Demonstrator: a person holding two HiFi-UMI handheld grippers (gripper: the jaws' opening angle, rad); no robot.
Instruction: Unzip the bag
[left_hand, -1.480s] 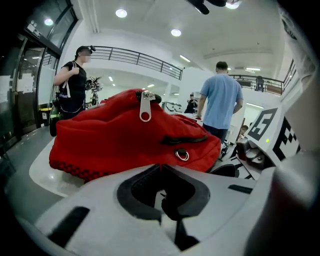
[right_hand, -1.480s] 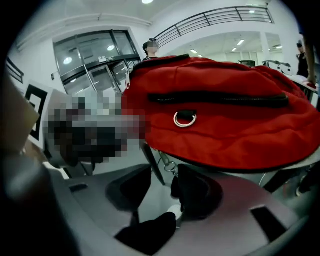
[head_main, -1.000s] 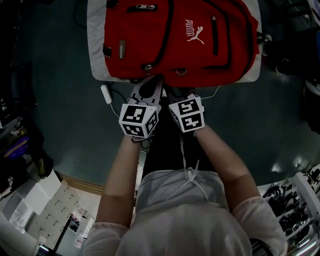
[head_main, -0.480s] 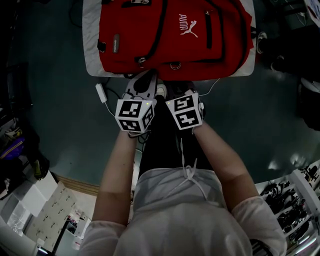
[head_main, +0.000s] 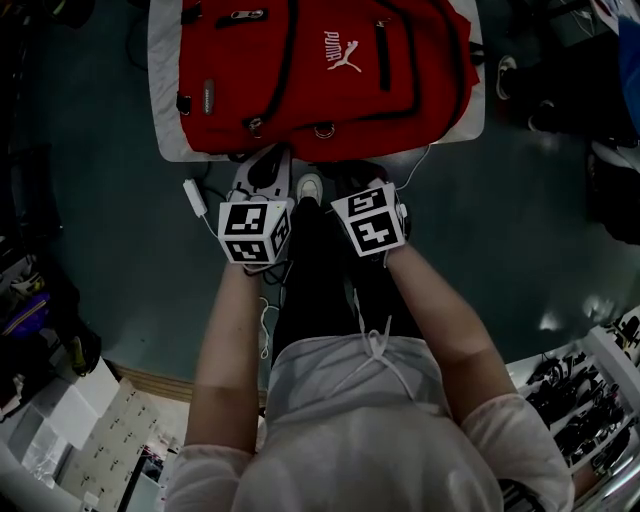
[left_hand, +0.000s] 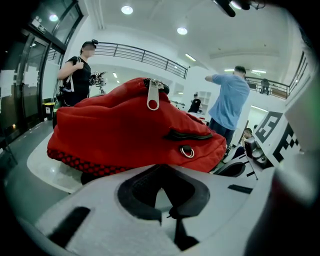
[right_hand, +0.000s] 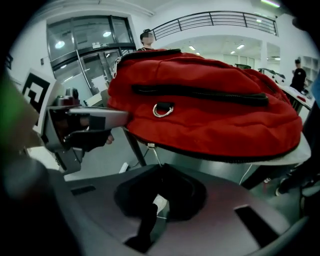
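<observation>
A red backpack (head_main: 300, 80) lies flat on a white table (head_main: 163, 130), with its black zippers closed. The left gripper view shows a silver zipper pull (left_hand: 152, 97) at the top of the backpack and a metal D-ring (left_hand: 187, 151) on its near side. My left gripper (head_main: 268, 168) and right gripper (head_main: 358, 187) hang side by side just short of the table's near edge, apart from the bag. Both are shut with nothing between the jaws. In the right gripper view a long black zipper (right_hand: 200, 94) runs above the D-ring (right_hand: 163, 109).
A white power adapter (head_main: 195, 195) with its cable lies on the dark floor left of my grippers. Boxes (head_main: 60, 420) crowd the lower left and racks (head_main: 590, 400) the lower right. Two people (left_hand: 75, 75) (left_hand: 227, 102) stand beyond the table.
Both grippers have drawn back from the bag's near edge toward my body. The bag has slid up and left in the head view.
</observation>
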